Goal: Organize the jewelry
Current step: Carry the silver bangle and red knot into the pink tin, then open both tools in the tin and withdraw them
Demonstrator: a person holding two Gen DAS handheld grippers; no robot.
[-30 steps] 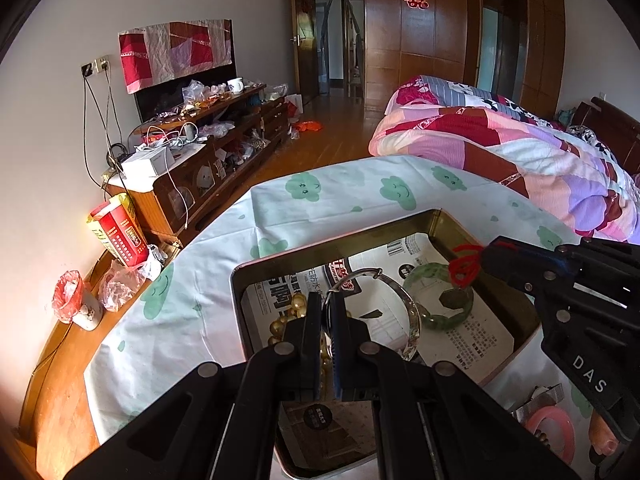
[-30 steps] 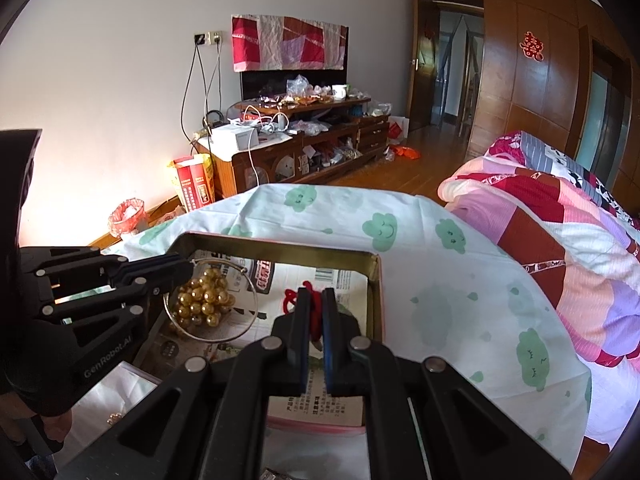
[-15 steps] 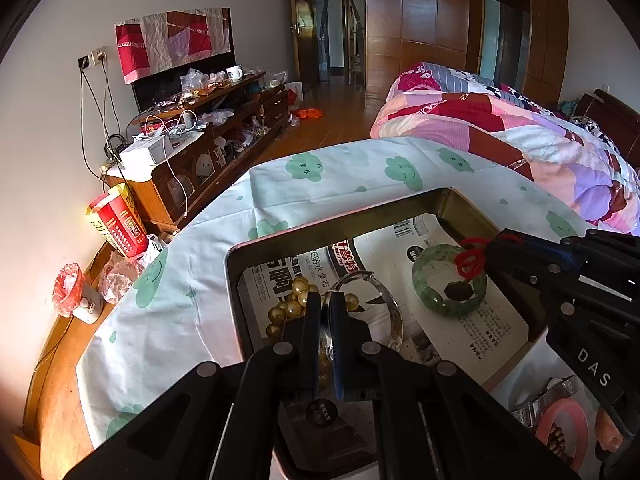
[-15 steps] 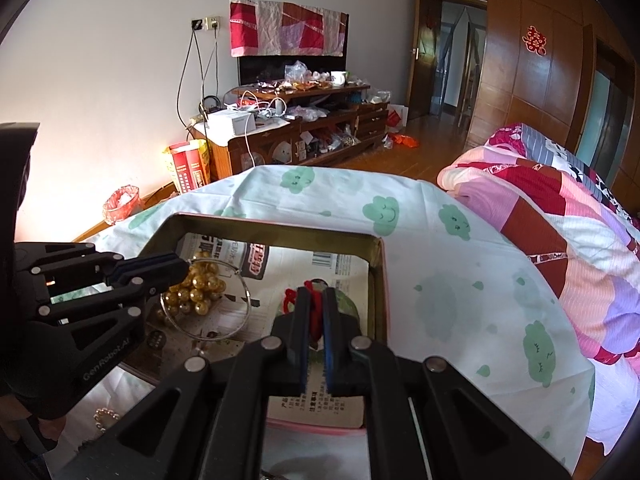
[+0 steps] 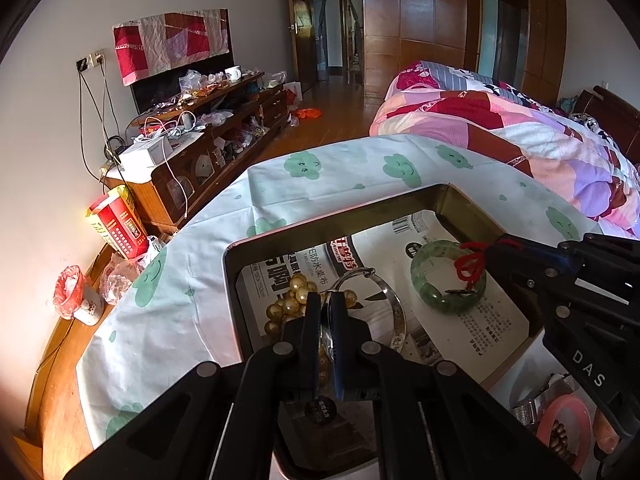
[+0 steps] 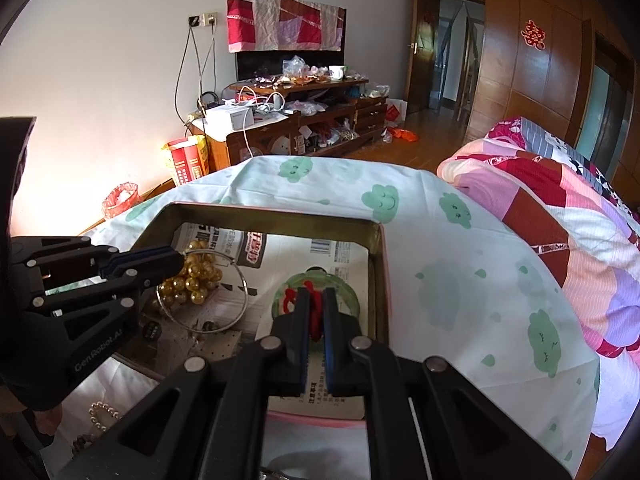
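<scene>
Both bangles have come down into the newspaper-lined metal tin: my left gripper is clamped on the thin silver bangle over the gold beads, my right gripper pinching the green jade bangle's red cord.

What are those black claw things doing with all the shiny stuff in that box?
A person is tidying jewelry into a metal tin lined with newspaper, with a gripper in each hand. The left gripper has its fingers closed on a silver bangle, next to a pile of gold beads. The right gripper pinches the red string tied to a green jade bangle, which is low in the tin. A pink bangle lies outside the tin.
</scene>
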